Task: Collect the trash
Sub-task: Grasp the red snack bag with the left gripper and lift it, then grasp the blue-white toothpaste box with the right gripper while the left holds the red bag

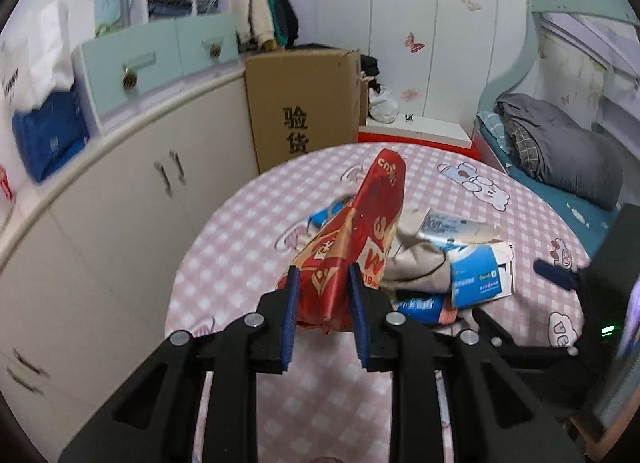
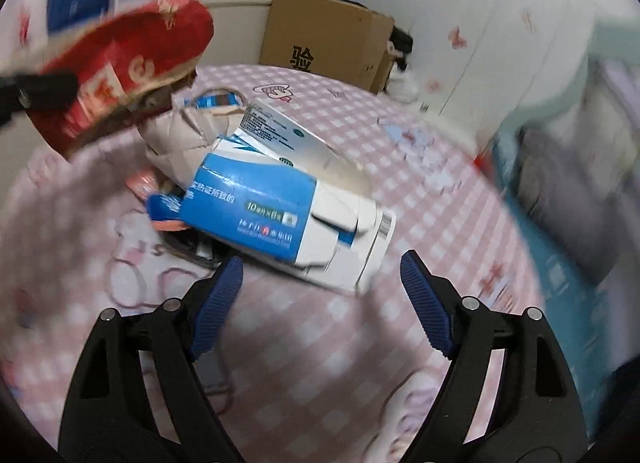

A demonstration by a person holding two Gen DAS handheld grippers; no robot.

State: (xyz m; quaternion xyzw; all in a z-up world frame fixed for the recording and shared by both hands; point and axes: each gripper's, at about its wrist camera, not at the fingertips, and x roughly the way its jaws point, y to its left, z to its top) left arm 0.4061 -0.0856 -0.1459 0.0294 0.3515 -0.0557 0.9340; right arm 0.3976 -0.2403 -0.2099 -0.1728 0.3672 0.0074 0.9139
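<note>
My left tool is clenched on the red wrapper: both blue pads press its lower end, and the wrapper sticks up and away from the tool, lifted clear of the counter. From the right wrist view the same wrapper hangs at upper left, above the edge of the trash pile, with the left tool's black finger on it at the frame's left edge.

My right tool stands released, jaws wide, with nothing between the pads. The blue box lies on the counter just ahead of it, its near white end sitting between the lines of the two fingertips but not touched by either. Behind the box rests crumpled beige paper, and a white carton lies on top of the pile. A small blue packet pokes out under the box's left side, close to my right tool's left finger.

A cardboard box stands past the counter's far edge.
</note>
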